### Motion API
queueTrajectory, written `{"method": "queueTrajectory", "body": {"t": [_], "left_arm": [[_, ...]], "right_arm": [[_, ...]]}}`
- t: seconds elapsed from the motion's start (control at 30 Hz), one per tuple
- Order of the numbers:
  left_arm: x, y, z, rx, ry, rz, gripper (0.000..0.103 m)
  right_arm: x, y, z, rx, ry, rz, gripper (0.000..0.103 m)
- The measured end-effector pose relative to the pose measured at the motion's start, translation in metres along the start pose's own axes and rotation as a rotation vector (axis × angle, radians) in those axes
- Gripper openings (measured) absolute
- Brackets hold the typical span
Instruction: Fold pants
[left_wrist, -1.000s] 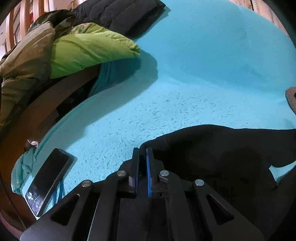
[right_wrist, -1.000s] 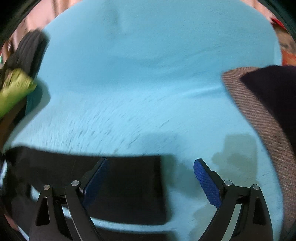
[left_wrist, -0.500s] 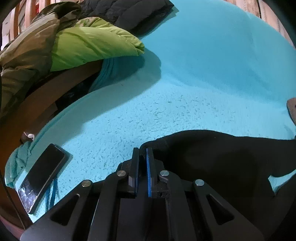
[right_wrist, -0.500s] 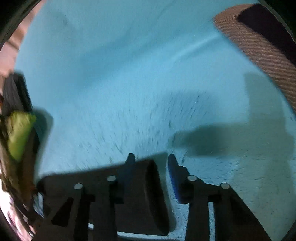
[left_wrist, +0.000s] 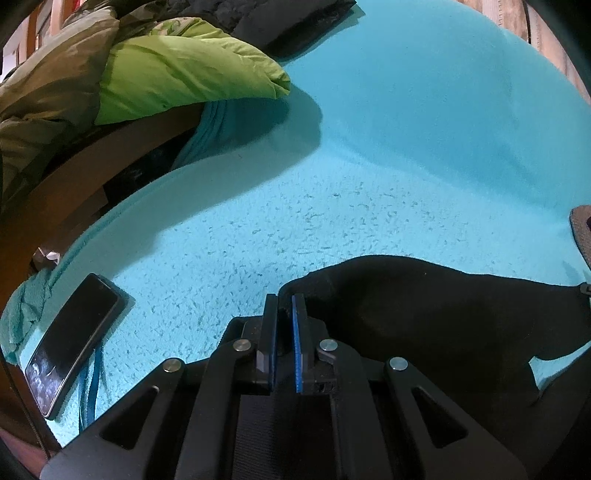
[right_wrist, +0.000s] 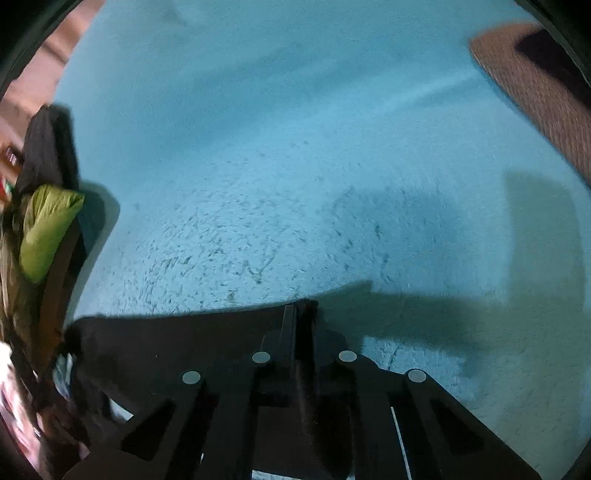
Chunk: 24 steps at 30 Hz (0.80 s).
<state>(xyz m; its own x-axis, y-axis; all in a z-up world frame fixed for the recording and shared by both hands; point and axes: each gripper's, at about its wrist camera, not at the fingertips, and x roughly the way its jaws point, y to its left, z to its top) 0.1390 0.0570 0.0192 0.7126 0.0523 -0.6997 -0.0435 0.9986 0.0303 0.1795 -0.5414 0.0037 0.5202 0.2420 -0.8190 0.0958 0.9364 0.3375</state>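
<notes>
Black pants (left_wrist: 424, 306) lie on a turquoise fleece blanket (left_wrist: 369, 155). In the left wrist view my left gripper (left_wrist: 283, 301) is shut on the pants' left corner, with dark cloth pinched between its blue pads. In the right wrist view the pants (right_wrist: 177, 339) stretch away to the left, and my right gripper (right_wrist: 301, 306) is shut on their right corner, low over the blanket (right_wrist: 295, 166).
A black phone (left_wrist: 70, 339) lies on the blanket at the left edge, beside a wooden bed frame (left_wrist: 74, 177). A green and olive jacket (left_wrist: 166, 74) and a black puffer (left_wrist: 280, 18) are piled at the far left. A brown knit item (right_wrist: 535, 92) lies at the right.
My right gripper, open a second ago, has closed on the pants' corner. My left gripper has stayed shut on its corner and moved slightly forward.
</notes>
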Motion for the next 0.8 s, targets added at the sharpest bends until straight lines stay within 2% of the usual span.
{"method": "queueTrajectory", "body": {"t": [0.27, 0.57, 0.8], "left_arm": [[-0.004, 0.012, 0.001, -0.033, -0.008, -0.020, 0.004], [-0.031, 0.036, -0.014, -0.074, -0.034, -0.072, 0.004], [-0.048, 0.058, -0.033, -0.081, -0.029, -0.116, 0.004]], "right_arm": [[-0.034, 0.019, -0.010, -0.167, -0.120, -0.037, 0.006], [-0.073, 0.025, -0.058, -0.234, -0.214, -0.034, 0.006], [-0.099, 0.016, -0.089, -0.247, -0.229, -0.005, 0.005]]}}
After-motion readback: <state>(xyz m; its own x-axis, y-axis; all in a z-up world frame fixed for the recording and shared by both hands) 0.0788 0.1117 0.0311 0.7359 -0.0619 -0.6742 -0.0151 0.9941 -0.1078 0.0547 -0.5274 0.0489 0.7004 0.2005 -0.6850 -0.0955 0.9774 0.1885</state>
